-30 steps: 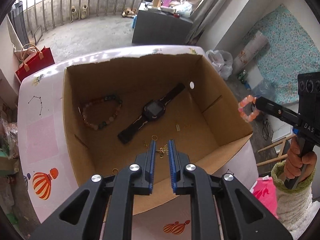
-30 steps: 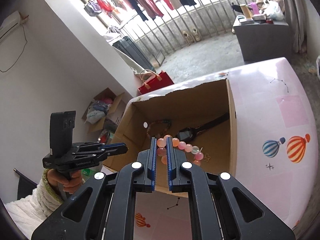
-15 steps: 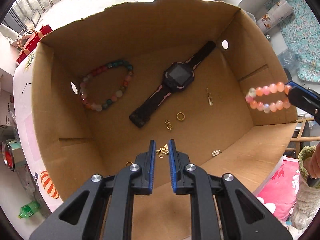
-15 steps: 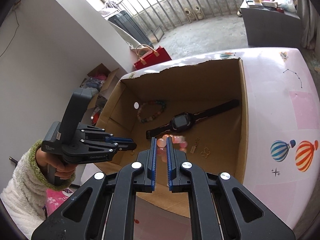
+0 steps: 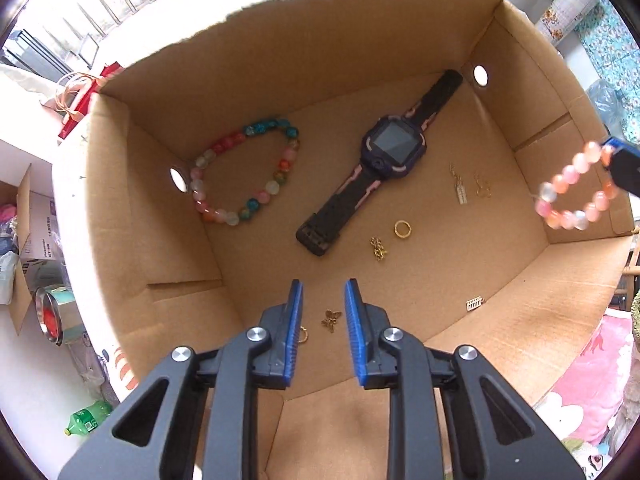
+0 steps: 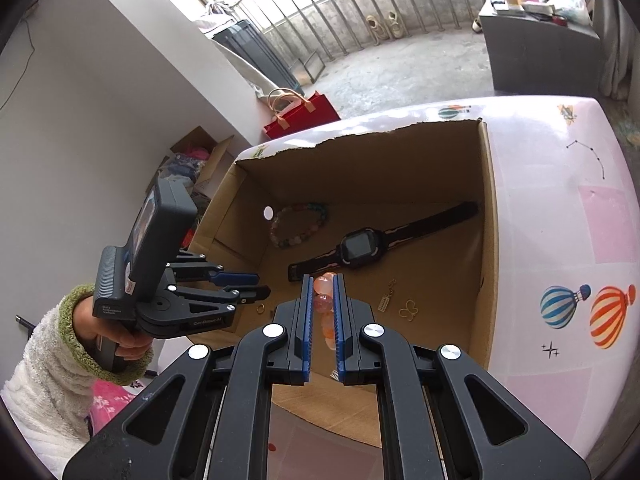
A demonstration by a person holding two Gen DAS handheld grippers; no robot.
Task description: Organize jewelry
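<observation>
Gold butterfly charm (image 5: 331, 319) on the cardboard box (image 5: 160, 216) floor lies directly below the left gripper (image 5: 323, 308), whose empty jaws have just been spreading; right gripper (image 6: 322, 312) pinches the pink bead bracelet (image 5: 576, 192).

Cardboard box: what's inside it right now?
In the cardboard box: multicolour bead bracelet, black watch, gold ring, butterfly charm, small gold pieces. The left tool hides part of the floor.

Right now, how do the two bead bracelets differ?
The multicolour bracelet lies flat on the box floor; the pink bracelet hangs in the air from the right gripper. The first mixes red, teal and white beads; the second is all pink and peach. Both are round-bead loops.
</observation>
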